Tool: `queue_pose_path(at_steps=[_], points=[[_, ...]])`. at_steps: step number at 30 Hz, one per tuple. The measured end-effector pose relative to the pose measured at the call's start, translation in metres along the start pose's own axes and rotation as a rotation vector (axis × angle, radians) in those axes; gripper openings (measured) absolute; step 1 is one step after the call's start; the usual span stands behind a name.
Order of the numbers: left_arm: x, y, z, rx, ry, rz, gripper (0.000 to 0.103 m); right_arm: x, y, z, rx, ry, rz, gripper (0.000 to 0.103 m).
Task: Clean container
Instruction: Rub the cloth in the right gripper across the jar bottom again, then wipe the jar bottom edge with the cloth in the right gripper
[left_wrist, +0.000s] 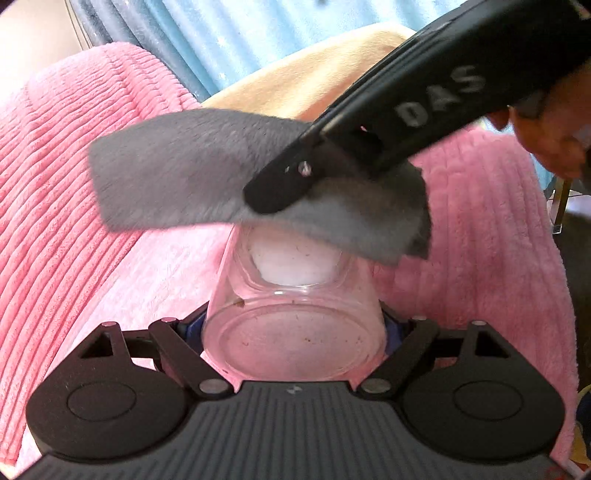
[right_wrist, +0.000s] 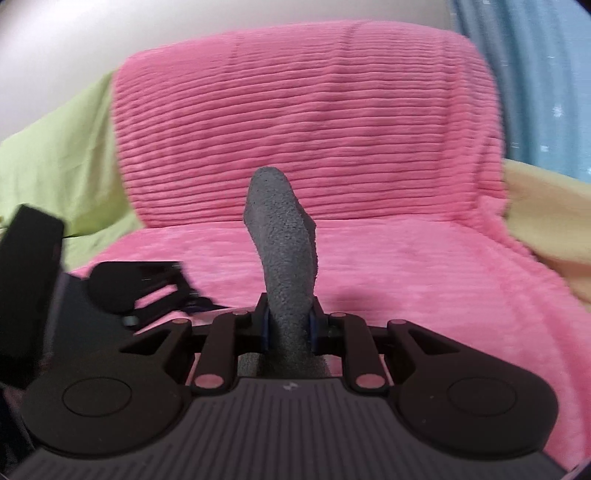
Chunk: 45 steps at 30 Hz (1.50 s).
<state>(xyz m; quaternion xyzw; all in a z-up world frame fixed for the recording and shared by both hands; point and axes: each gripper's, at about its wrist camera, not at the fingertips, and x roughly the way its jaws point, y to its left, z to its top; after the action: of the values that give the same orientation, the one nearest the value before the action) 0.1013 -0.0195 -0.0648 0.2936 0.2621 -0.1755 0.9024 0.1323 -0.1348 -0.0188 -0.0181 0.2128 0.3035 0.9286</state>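
A clear plastic container (left_wrist: 295, 314) with brown specks on its base lies bottom-first between the fingers of my left gripper (left_wrist: 294, 328), which is shut on it. Its mouth points away, and something white shows inside. A grey cloth (left_wrist: 177, 170) hangs over the mouth, held by my right gripper (left_wrist: 280, 184), which reaches in from the upper right. In the right wrist view my right gripper (right_wrist: 289, 328) is shut on the grey cloth (right_wrist: 284, 251), which sticks up as a folded tongue. The left gripper (right_wrist: 140, 291) shows at the lower left there.
A pink ribbed blanket (right_wrist: 314, 129) covers the sofa seat and back beneath both grippers. A green cover (right_wrist: 55, 166) lies to its left, a pale yellow one (right_wrist: 546, 210) to its right, with a blue curtain (left_wrist: 236, 40) behind. A person's hand (left_wrist: 546, 140) holds the right gripper.
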Motion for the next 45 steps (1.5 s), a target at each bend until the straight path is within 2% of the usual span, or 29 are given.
queue_pose_path(at_steps=[2, 6, 9, 13, 15, 17, 20, 23, 26, 35, 39, 42, 45], points=[[0.000, 0.005, 0.000, -0.029, 0.007, -0.014, 0.086, 0.000, -0.003, -0.001, 0.012, 0.004, 0.001, 0.015], [0.008, 0.036, -0.004, -0.262, 0.060, -0.155, 0.086, -0.003, -0.003, 0.000, 0.032, 0.010, 0.008, 0.016], [0.007, 0.046, -0.008, -0.328, 0.055, -0.191, 0.086, -0.006, -0.004, 0.000, 0.050, 0.015, 0.008, 0.016], [-0.002, 0.020, -0.007, -0.089, 0.018, -0.015, 0.086, -0.013, -0.006, 0.001, 0.083, 0.023, 0.031, 0.017], [-0.004, 0.011, -0.010, 0.013, 0.002, 0.035, 0.086, -0.018, -0.005, 0.002, 0.090, 0.004, 0.105, 0.016], [-0.008, 0.005, -0.016, 0.074, -0.006, 0.066, 0.086, -0.020, 0.001, 0.001, 0.075, -0.007, 0.171, 0.016], [-0.013, 0.003, -0.023, 0.104, -0.007, 0.080, 0.086, -0.015, 0.013, 0.001, 0.042, -0.004, 0.229, 0.016], [-0.016, 0.005, -0.029, 0.099, 0.002, 0.078, 0.086, -0.010, 0.017, 0.000, 0.028, -0.001, 0.238, 0.017], [-0.019, -0.009, -0.026, 0.096, 0.010, 0.076, 0.085, -0.007, 0.016, 0.000, 0.007, 0.006, 0.214, 0.016], [-0.022, -0.004, -0.033, 0.100, -0.003, 0.075, 0.085, -0.003, 0.006, -0.002, 0.020, 0.000, 0.092, 0.015], [-0.029, -0.024, -0.024, 0.046, 0.007, 0.047, 0.085, -0.002, 0.002, -0.003, 0.026, 0.000, 0.041, 0.016], [-0.028, -0.006, -0.019, -0.149, 0.039, -0.085, 0.086, -0.001, -0.002, -0.003, 0.031, -0.001, 0.002, 0.016], [-0.027, 0.014, -0.022, -0.310, 0.039, -0.187, 0.086, 0.000, -0.004, -0.003, 0.045, 0.001, 0.001, 0.016]])
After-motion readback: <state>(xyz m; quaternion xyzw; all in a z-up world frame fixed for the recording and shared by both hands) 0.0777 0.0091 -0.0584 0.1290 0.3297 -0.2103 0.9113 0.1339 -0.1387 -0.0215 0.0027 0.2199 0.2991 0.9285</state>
